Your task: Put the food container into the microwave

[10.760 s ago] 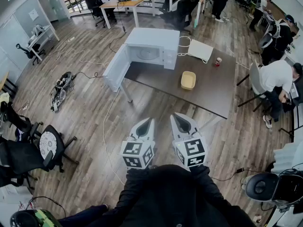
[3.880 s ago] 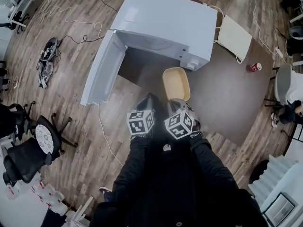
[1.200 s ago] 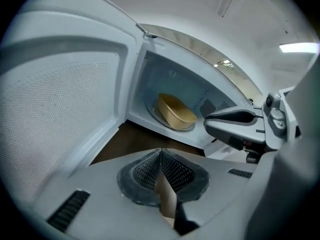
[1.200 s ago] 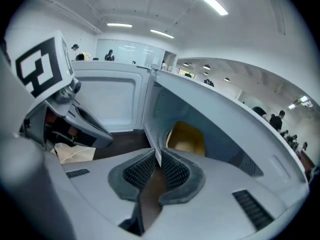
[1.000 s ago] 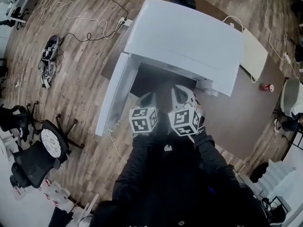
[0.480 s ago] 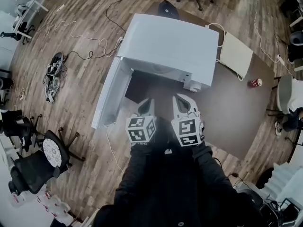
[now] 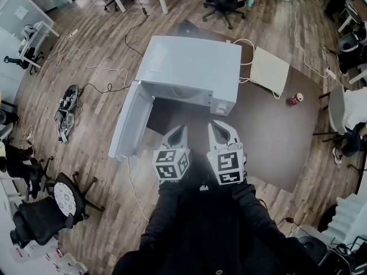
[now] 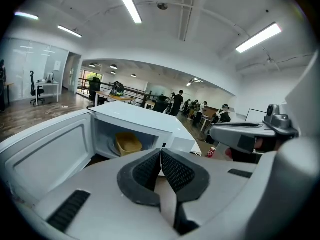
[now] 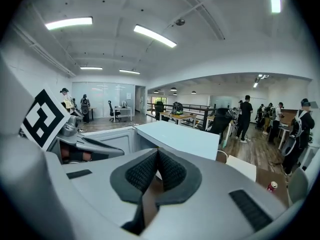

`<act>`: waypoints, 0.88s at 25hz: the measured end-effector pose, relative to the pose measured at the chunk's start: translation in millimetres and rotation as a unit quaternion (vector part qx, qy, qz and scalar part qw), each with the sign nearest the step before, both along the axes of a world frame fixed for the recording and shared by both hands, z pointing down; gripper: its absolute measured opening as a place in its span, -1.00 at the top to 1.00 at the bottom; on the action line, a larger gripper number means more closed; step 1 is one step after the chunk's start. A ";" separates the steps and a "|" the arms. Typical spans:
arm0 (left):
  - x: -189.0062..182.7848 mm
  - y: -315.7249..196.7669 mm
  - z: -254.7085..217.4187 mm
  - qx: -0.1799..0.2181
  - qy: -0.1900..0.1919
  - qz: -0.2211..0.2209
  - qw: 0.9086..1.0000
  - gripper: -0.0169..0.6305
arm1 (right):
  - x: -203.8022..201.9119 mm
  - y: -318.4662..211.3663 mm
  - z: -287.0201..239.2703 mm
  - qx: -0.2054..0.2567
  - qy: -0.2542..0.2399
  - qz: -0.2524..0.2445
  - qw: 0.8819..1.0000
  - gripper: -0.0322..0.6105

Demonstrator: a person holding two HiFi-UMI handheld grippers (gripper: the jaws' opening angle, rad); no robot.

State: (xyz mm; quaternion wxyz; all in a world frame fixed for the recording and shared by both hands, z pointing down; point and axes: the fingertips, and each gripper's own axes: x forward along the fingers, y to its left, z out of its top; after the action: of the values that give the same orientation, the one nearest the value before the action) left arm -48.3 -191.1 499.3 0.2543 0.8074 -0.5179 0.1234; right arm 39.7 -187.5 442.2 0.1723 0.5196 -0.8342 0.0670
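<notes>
Food container (image 8: pixel 127 143) sits inside the microwave (image 7: pixel 189 67), ahead of both tools.
Left gripper (image 7: pixel 179 132) and right gripper (image 7: pixel 217 126) are both pressed together, empty; the open door (image 7: pixel 129 122) stands out leftward (nearer the left one).

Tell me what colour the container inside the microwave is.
Pale yellow. The food container shows best in the left gripper view, inside the open white microwave.

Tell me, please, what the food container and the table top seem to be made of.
Food container: probably plastic, matte pale yellow, with thin, rounded moulded walls.
Table top: likely laminate or painted board, matte dark brown, uniform with no grain showing; I cannot be sure.
</notes>
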 end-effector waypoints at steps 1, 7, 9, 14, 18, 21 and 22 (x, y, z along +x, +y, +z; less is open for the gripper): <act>3.5 2.2 -2.9 0.003 0.000 0.001 1.000 0.84 | 3.1 2.8 -3.8 0.004 -0.001 0.002 1.000 0.82; 19.0 9.7 -14.2 0.015 -0.001 0.006 1.000 0.84 | 18.3 11.8 -19.8 0.021 -0.008 0.006 1.000 0.83; 20.6 11.1 -15.8 0.016 -0.002 0.006 1.000 0.84 | 20.1 13.2 -23.1 0.024 -0.010 0.008 1.000 0.83; 26.9 15.4 -17.6 0.017 -0.006 0.010 1.000 0.84 | 27.3 16.6 -26.8 0.029 -0.012 0.012 0.999 0.82; 29.6 16.9 -20.0 0.022 -0.009 0.011 1.000 0.84 | 30.6 19.0 -31.1 0.038 -0.010 0.012 0.999 0.83; 30.0 18.0 -19.1 0.023 -0.011 0.010 1.000 0.84 | 31.4 20.5 -32.7 0.042 -0.010 0.012 0.999 0.83; 30.3 18.3 -19.3 0.023 -0.011 0.010 1.000 0.84 | 31.7 20.9 -33.6 0.043 -0.009 0.011 0.999 0.82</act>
State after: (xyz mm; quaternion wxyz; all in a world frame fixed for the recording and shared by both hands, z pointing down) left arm -18.0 -172.8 480.1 0.2281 0.8168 -0.5155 0.1230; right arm 71.5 -166.6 408.6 0.1414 0.5353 -0.8319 0.0381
